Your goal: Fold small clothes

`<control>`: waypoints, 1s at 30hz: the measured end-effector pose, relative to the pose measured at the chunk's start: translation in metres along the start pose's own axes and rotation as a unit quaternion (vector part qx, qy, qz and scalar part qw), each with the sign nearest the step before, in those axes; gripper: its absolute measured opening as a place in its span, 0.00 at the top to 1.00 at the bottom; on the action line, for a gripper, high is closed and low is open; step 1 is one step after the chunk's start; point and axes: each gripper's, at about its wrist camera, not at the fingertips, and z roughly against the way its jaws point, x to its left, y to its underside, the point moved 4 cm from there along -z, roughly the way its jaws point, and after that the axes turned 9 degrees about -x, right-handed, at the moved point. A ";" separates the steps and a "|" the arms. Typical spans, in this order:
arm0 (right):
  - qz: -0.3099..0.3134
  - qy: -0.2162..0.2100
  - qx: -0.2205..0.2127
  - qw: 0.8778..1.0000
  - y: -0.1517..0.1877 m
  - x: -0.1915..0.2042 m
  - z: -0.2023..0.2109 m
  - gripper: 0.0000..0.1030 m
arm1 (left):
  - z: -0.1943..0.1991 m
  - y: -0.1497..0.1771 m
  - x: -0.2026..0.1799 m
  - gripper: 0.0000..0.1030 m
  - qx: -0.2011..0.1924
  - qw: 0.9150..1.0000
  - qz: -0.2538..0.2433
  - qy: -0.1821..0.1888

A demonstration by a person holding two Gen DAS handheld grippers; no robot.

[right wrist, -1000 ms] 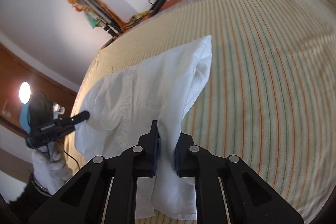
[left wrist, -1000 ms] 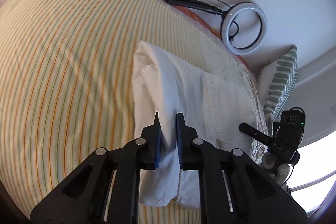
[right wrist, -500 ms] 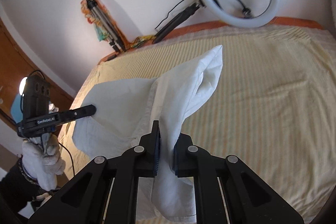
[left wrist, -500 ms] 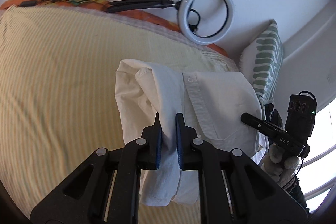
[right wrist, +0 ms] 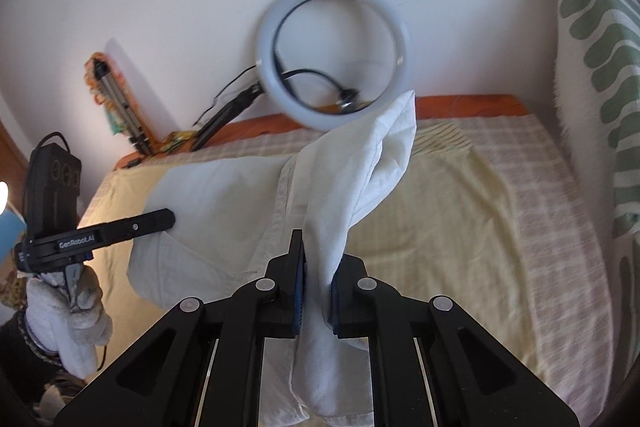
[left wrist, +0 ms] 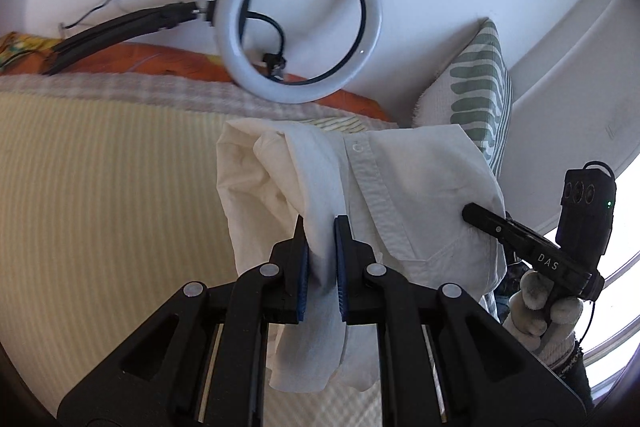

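Left gripper (left wrist: 320,227): jaws clenched on a bunched fold of the white shirt (left wrist: 400,179), blue pads pressing the cloth from both sides; in the right wrist view its black finger (right wrist: 136,225) reaches in from 9 o'clock, held by a gloved hand (right wrist: 68,307).
White shirt: held up off the bed (left wrist: 100,187) between the two grippers; button placket and a chest pocket face the left wrist camera, and loose ends hang down below both sets of jaws.
Right gripper (right wrist: 318,263): jaws clenched on a twisted roll of the same shirt, which rises from the pads toward 12 o'clock; in the left wrist view its finger (left wrist: 492,223) touches the shirt's edge at 3 o'clock.
Bed: covered by a pale yellow striped sheet, lying beneath and beyond the hanging shirt.
Ring light (left wrist: 298,21): leans on the white wall at 12 o'clock, its black stand stretching toward 10 o'clock.
Pillow (left wrist: 480,83): green-and-white patterned, propped upright at 2 o'clock by the wall.
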 end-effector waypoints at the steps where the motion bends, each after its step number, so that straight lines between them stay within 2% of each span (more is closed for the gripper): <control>1: 0.000 0.007 -0.003 1.000 -0.005 -0.009 -0.002 0.92 | -0.012 -0.004 -0.005 0.91 0.000 1.000 -0.002 0.003; 8: 0.000 0.038 -0.012 0.999 -0.028 -0.067 -0.028 0.92 | -0.080 -0.018 -0.032 0.91 -0.006 1.000 -0.022 0.006; 13: -0.002 0.047 -0.021 0.999 -0.039 -0.097 -0.049 0.92 | -0.112 -0.020 -0.045 0.91 -0.013 0.999 -0.034 -0.008; 16: -0.001 0.057 -0.014 0.998 -0.042 -0.110 -0.065 0.92 | -0.119 -0.017 -0.047 0.91 -0.018 0.997 -0.057 -0.038; 20: 0.027 0.108 0.003 0.994 -0.038 -0.119 -0.082 0.91 | -0.120 -0.013 -0.050 0.90 -0.019 0.992 -0.096 -0.079; 23: 0.034 0.168 0.011 0.985 -0.036 -0.127 -0.085 0.76 | -0.116 -0.011 -0.048 0.85 -0.020 0.990 -0.109 -0.092; 24: 0.032 0.180 0.014 0.983 -0.035 -0.129 -0.084 0.64 | -0.112 -0.010 -0.047 0.76 -0.024 0.988 -0.114 -0.101; 25: 0.032 0.186 0.011 0.982 -0.035 -0.129 -0.082 0.60 | -0.108 -0.010 -0.047 0.67 -0.028 0.987 -0.118 -0.108; 30: 0.032 0.181 -0.008 0.983 -0.037 -0.120 -0.065 0.60 | -0.085 -0.009 -0.054 0.65 -0.041 0.983 -0.137 -0.115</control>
